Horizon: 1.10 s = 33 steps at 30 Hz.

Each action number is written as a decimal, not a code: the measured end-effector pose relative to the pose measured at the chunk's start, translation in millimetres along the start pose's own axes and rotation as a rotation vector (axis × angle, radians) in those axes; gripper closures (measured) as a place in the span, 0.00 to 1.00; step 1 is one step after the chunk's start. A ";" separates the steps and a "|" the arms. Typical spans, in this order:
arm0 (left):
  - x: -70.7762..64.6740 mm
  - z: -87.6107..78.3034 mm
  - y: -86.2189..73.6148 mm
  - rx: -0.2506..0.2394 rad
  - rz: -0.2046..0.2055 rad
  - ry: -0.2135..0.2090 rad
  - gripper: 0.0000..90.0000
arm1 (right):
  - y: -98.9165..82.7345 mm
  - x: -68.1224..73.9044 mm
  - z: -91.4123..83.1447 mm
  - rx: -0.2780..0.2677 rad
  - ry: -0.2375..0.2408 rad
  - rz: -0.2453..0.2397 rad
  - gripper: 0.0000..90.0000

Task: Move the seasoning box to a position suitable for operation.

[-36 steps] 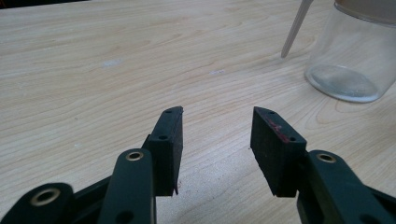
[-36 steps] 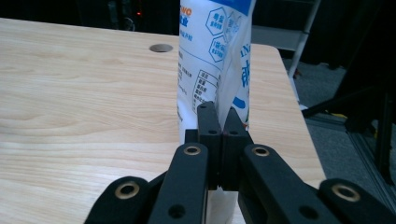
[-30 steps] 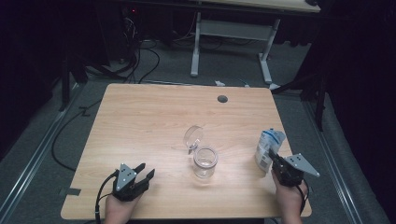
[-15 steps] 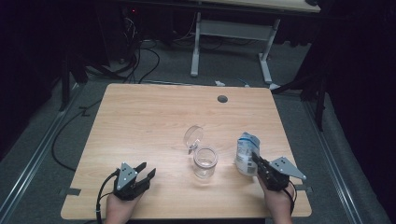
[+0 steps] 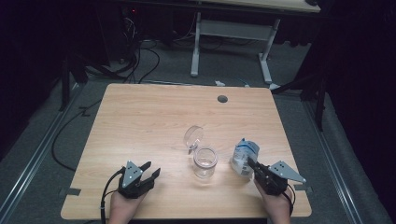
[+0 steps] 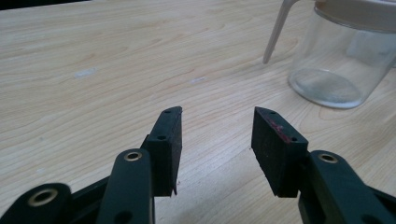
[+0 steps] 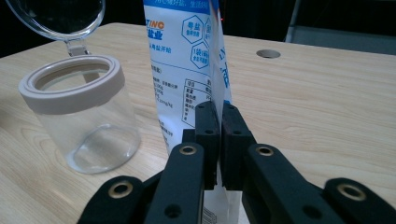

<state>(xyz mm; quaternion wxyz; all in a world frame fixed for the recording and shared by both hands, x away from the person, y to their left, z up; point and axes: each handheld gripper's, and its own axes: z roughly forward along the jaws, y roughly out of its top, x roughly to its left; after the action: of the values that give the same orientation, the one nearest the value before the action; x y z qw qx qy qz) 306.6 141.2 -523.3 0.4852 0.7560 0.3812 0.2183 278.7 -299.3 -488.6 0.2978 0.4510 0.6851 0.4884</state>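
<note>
A clear glass jar [image 5: 205, 162] with a pale rim stands near the table's front middle, its hinged lid [image 5: 193, 136] swung open behind it. Just right of the jar stands a white and blue salt bag [image 5: 243, 156]. My right gripper [image 5: 252, 164] grips its edge; in the right gripper view the pads [image 7: 208, 135] press on the bag's [image 7: 187, 56] seam, the jar [image 7: 79, 116] to the left. Its jaws have just been opening slightly, the bag still between them. My left gripper [image 5: 152, 169] rests at the front left, open and empty [image 6: 217, 114], the jar [image 6: 336, 56] ahead to its right.
The wooden table [image 5: 149, 116] has a round cable hole [image 5: 222, 99] near its far edge. Behind the table stand a white desk frame [image 5: 233, 32] and cables on the grey floor.
My right gripper has carried the bag leftward, from near the table's right edge to just beside the jar. The left gripper has stayed put.
</note>
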 end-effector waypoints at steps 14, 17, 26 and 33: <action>8.4 2.7 -2.4 0.016 0.007 -0.024 0.59 | -11.8 1.2 0.5 0.088 -0.026 0.000 0.73; 11.0 1.6 -3.4 0.009 0.002 -0.026 0.58 | -12.3 1.9 2.9 0.116 -0.027 -0.011 0.68; 14.1 -2.1 -4.7 0.002 0.005 -0.046 0.59 | -11.2 2.2 1.5 0.221 -0.024 -0.024 0.62; 12.7 -1.2 -6.0 0.007 0.006 -0.049 0.58 | -1.6 -6.2 1.1 0.266 0.018 -0.022 0.64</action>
<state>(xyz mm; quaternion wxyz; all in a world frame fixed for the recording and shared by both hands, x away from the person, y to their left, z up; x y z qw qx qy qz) 311.4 153.4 -528.7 0.4913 0.7640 0.3674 0.1998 281.7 -304.7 -490.6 0.2346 0.4743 0.7515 0.3940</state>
